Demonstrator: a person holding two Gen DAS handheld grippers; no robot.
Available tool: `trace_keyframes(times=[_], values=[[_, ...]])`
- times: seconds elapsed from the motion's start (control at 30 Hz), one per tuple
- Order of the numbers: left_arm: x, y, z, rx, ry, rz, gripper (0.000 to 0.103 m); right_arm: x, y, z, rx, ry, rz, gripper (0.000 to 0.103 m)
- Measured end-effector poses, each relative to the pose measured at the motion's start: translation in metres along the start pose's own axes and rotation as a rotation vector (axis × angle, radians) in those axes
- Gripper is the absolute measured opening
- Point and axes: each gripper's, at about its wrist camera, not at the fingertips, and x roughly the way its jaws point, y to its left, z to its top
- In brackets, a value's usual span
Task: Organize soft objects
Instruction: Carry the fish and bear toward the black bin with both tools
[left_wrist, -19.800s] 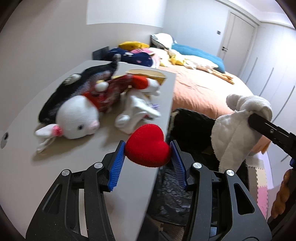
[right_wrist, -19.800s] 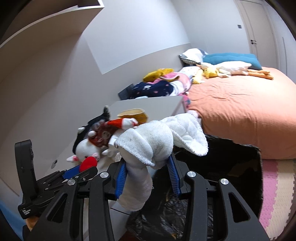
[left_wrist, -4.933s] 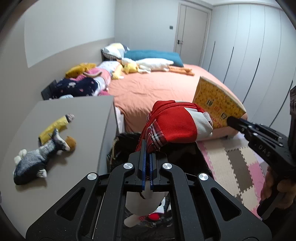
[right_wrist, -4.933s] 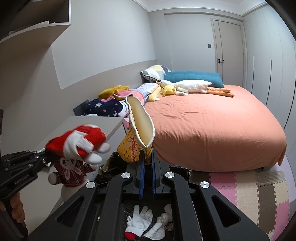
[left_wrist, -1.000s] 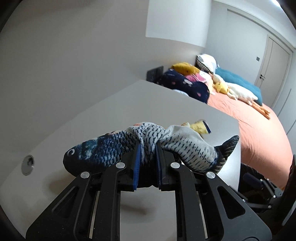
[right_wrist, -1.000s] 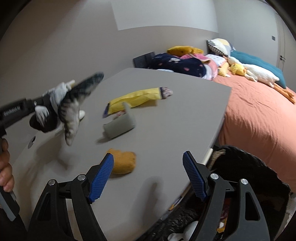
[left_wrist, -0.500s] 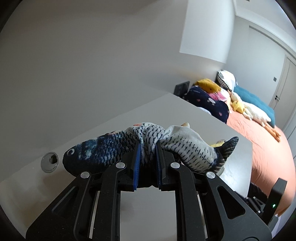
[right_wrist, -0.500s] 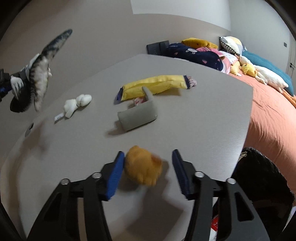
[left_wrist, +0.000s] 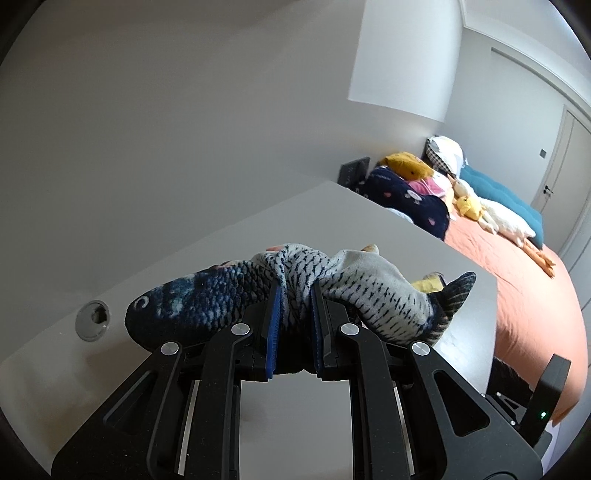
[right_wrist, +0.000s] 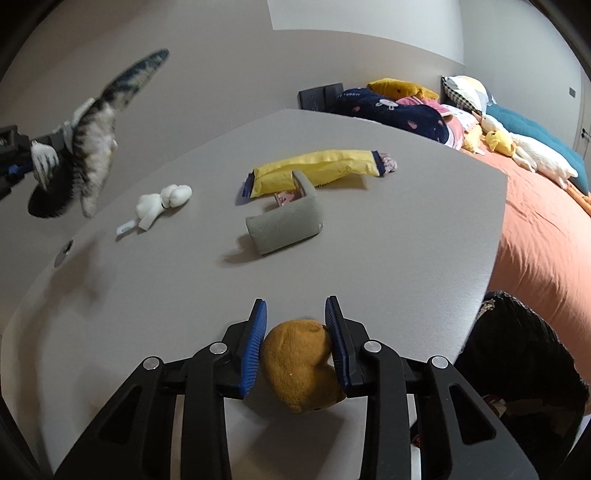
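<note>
Only your right wrist view shows the whole top of the large grey rounded desk (right_wrist: 388, 236) and what lies on it: a long yellow fabric pouch with dark blue ends (right_wrist: 317, 168), a grey felt folded pad (right_wrist: 284, 223) just in front of it, and a small white plush toy (right_wrist: 162, 201) well to the left. Your left wrist view shows mostly wall, the far desk edge and the orange-covered bed (left_wrist: 532, 291).

Your left gripper (left_wrist: 294, 314) is clamped on the middle of the blue-and-grey scaled fabric fish (left_wrist: 229, 299), held up clear of the desk, head left and tail right. Your right gripper (right_wrist: 295, 338) points down at the near desk edge; its jaws are closing, both pads already against the small mustard-brown plush lump (right_wrist: 299, 365) resting there, beside the black bag (right_wrist: 524, 354).
</note>
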Motion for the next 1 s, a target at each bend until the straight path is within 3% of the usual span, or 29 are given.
trace_keyframes(times=[0.4, 1.0], values=[[-0.019, -0.023, -0.021, 0.039, 0.017, 0.003, 0.014, -0.054, 0.000, 0.003, 0.002, -0.085, 0.006, 0.035], [-0.056, -0.066, -0.048, 0.097, 0.004, -0.049, 0.014, -0.121, -0.023, -0.025, 0.055, -0.173, -0.028, 0.035]])
